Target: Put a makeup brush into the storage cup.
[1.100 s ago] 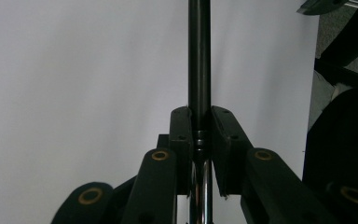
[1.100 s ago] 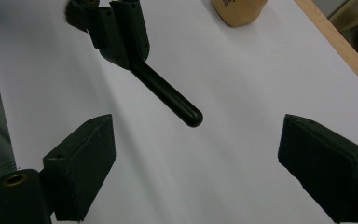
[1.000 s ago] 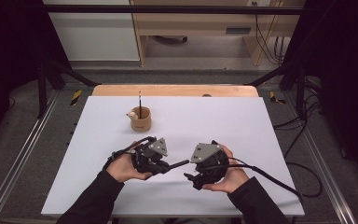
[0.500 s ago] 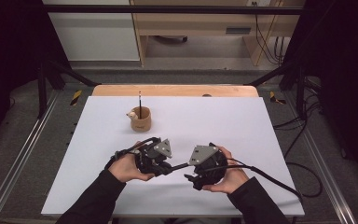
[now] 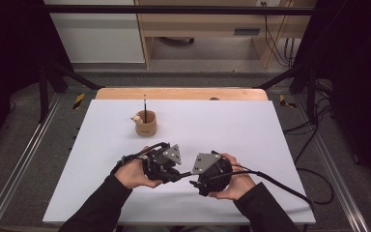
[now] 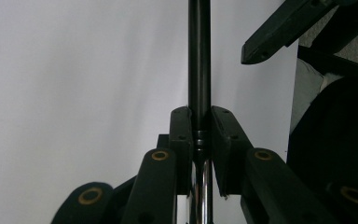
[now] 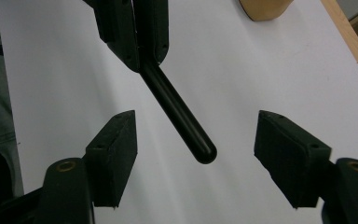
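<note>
the white table sheet (image 5: 251, 140) takes up most of the high view, lying on a wooden tabletop (image 5: 181, 94) whose edge shows along the far side. near the close edge two dark-sleeved forearms come in from below, each hand around a black gripper, the two tools facing each other and just apart. the left gripper (image 6: 200, 126) is clamped on a slim black pen (image 6: 199, 56); in the left gripper view the pen runs straight up from between the two pads, with a shiny metal section just below them. the right gripper (image 7: 196, 149) stands apart around the pen's rounded end: its jaws have just been closing, yet both pads are still clear of the barrel, with white sheet visible on either side. farther back and left of centre on the sheet stands a small wooden cup (image 5: 145, 125) with a thin dark stick (image 5: 145, 104) upright in it and a pale lump at its rim, too small to make out. nothing lies between the cup and the grippers. from above, the hands and gripper bodies cover most of the pen. the left gripper view cuts off the pen's lower part, and a dark sleeve blocks its right side.
</note>
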Tool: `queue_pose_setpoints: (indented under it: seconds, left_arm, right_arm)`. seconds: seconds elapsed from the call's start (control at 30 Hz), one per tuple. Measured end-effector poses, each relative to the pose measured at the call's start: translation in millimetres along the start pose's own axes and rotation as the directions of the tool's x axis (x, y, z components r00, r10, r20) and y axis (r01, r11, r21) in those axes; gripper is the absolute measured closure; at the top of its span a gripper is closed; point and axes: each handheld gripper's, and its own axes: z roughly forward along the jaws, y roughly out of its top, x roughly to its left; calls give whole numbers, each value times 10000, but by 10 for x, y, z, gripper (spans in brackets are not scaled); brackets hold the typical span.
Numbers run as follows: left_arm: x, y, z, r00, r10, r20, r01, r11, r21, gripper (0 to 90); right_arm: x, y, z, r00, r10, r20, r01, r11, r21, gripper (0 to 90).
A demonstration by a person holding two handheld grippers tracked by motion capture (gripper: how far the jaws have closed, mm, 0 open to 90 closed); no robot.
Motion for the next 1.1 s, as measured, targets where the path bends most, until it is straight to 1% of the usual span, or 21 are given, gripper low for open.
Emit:
queue_pose_setpoints:
  seconds: [0.07, 0.27, 0.47, 0.57, 0.67, 0.73, 0.87, 0.93, 1.0, 1.03, 1.1]
  left_arm:
    - [-3, 9, -4, 10000, 32, -14, -32, 10000, 49, 788]
    - [-11, 36, -17, 10000, 74, 43, -75, 9999, 88, 788]
    - [-22, 53, -20, 9999, 134, 67, -135, 9999, 73, 788]
    - [-28, 67, -25, 9998, 177, 66, -177, 9998, 53, 788]
    - [-43, 82, -27, 9998, 160, 71, -159, 9998, -75, 788]
    - [-50, 92, -33, 9998, 186, 98, -186, 9998, -48, 788]
    - [-66, 98, -25, 9997, 234, 118, -233, 9997, -74, 788]
    - [-73, 101, -25, 9996, 259, 127, -258, 9996, -77, 788]
    - [-80, 103, -21, 9995, 269, 150, -267, 9995, -150, 788]
    - [-84, 106, -23, 9994, 293, 157, -292, 9995, -98, 788]
    - [-87, 111, -21, 9992, 350, 191, -349, 9994, -49, 788]
  right_arm:
    - [4, 9, 6, 10000, -33, -23, 33, 10000, 12, 335]
    - [8, 22, 24, 9991, -414, -112, 415, 9991, 97, 402]
    - [15, 25, 41, 9985, -506, -219, 509, 9986, 143, 468]
    - [18, 26, 49, 9975, -653, -253, 657, 9977, 182, 491]
    - [20, 28, 56, 9966, -763, -295, 770, 9967, 241, 515]
    - [28, 28, 66, 9968, -739, -291, 746, 9969, 246, 532]
    - [41, 26, 81, 9952, -890, -402, 902, 9955, 290, 569]
    - [59, 25, 92, 9961, -795, -393, 805, 9964, 249, 590]
    - [53, 24, 92, 9944, -961, -435, 974, 9948, 288, 610]
    - [59, 25, 95, 9951, -890, -432, 901, 9956, 255, 622]
    - [52, 25, 93, 9937, -1023, -458, 1036, 9943, 262, 642]
